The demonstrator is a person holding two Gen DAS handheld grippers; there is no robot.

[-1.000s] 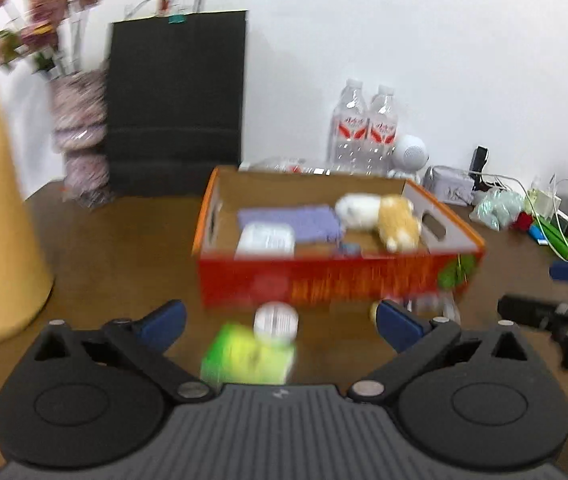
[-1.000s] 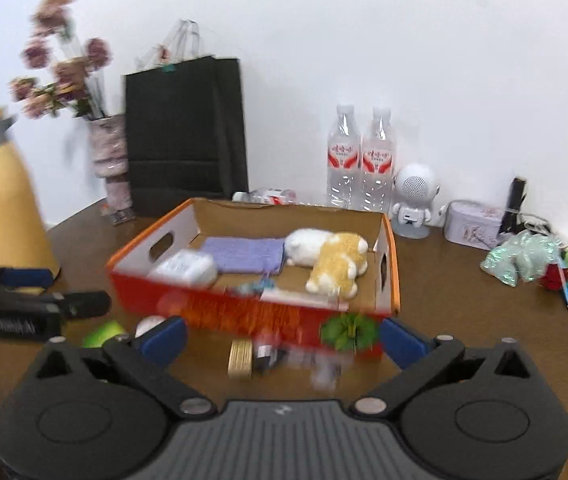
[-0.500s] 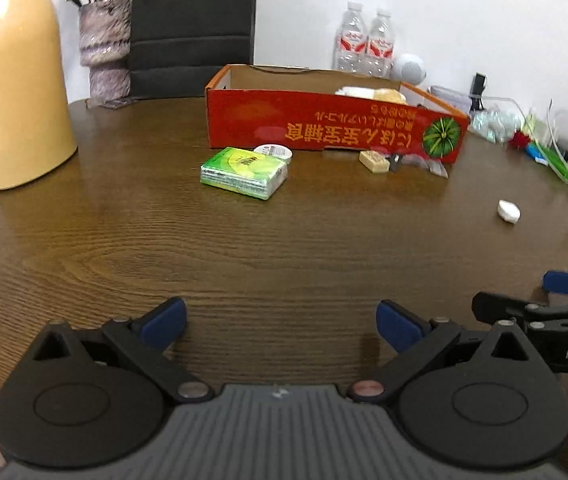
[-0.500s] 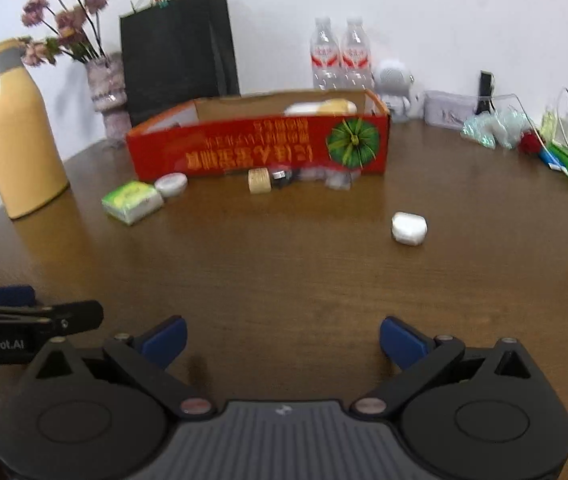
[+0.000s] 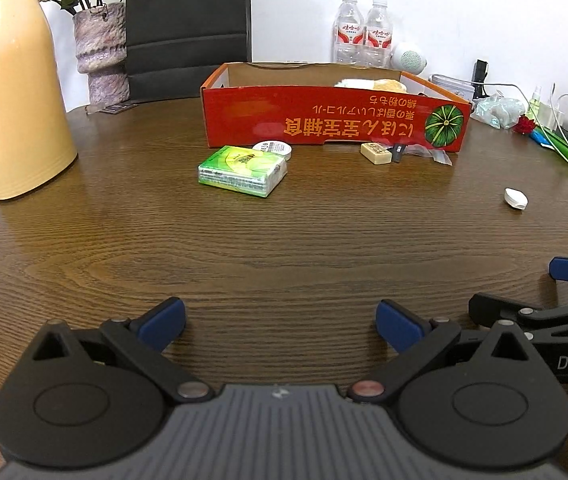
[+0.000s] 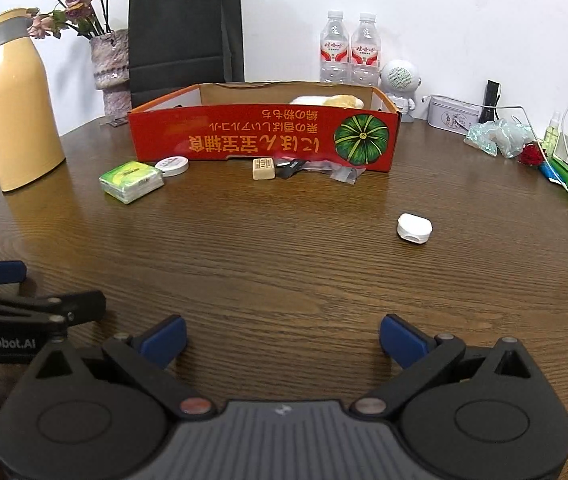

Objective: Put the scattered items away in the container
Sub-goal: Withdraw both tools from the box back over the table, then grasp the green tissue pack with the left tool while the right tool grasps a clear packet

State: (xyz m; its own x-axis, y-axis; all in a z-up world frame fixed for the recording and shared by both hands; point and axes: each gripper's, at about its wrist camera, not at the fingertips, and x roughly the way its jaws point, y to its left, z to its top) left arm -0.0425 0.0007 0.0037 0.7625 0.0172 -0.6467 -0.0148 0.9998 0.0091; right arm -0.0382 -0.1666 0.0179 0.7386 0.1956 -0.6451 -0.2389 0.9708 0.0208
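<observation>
Surface: brown wood-grain table (image 5: 284, 240), white wall behind.
Far left: yellow thermos jug (image 5: 15, 92) was seen upright, flower vase (image 5: 101, 52) beside it.
Tissue pack (image 5: 242, 171): green, lay flat in front of red box, white round tin (image 5: 272, 148) just behind it.
Container: red cardboard box (image 5: 336, 120), plush toy (image 6: 328, 101) was seen inside.
Beige block (image 5: 374, 152): close to box front wall, w/ black item and clear wrapper beside.
White case (image 6: 414, 229): lay alone, well apart to the right.
Left gripper (image 5: 279, 322): jaws spread wide, nothing held.
Right gripper (image 6: 282, 338): jaws spread wide, nothing held.
</observation>
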